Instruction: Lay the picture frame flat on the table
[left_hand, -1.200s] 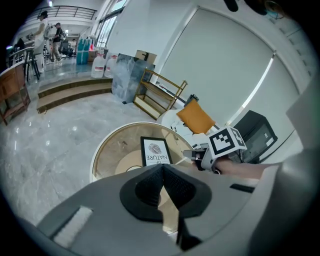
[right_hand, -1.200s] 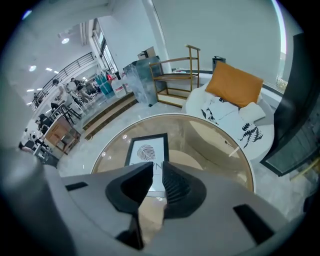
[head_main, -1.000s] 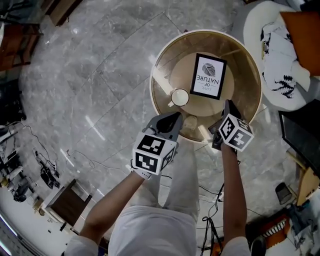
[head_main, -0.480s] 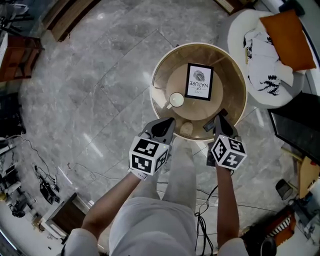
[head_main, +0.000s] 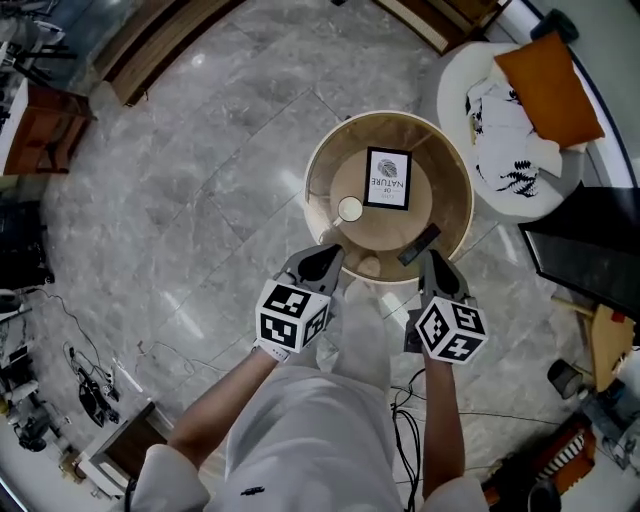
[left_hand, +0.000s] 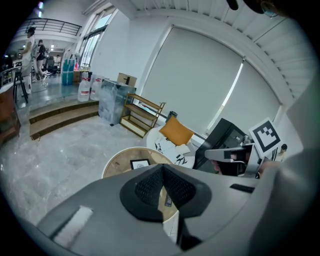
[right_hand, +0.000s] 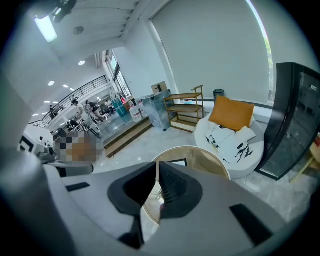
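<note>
Grippers hang side by side in the lower middle of the head view, above the person's legs and short of the table. The left gripper (head_main: 322, 258) has its jaws pressed together with nothing between them, as its own view shows. The right gripper (head_main: 437, 262) is likewise closed on nothing, with only a hairline slit between its pads.

Just above them in the frame sits the round table (head_main: 450, 175). A dark remote-like bar (head_main: 418, 244) lies near its near rim, and a white cup (head_main: 349, 209) stands at the left. Beyond the cup, close to the middle of the top, the picture frame (head_main: 387, 179) shows its whole face to the camera. It looks to be lying flat already, touching neither cup nor bar.

So the laying-down seems done, and what remains is a clean finish. Doing it well probably means:
- keeping both grippers closed and clear of the rim;
- not reaching back over the cup, which could tip;
- leaving the frame alone, since it sits well inside the edge.

If a check is wanted, look for a propped corner or a stand folded out underneath; neither can be made out from here.

Farther off, at upper right, a white chair (head_main: 470, 90) carries an orange cushion (head_main: 548, 75).
</note>
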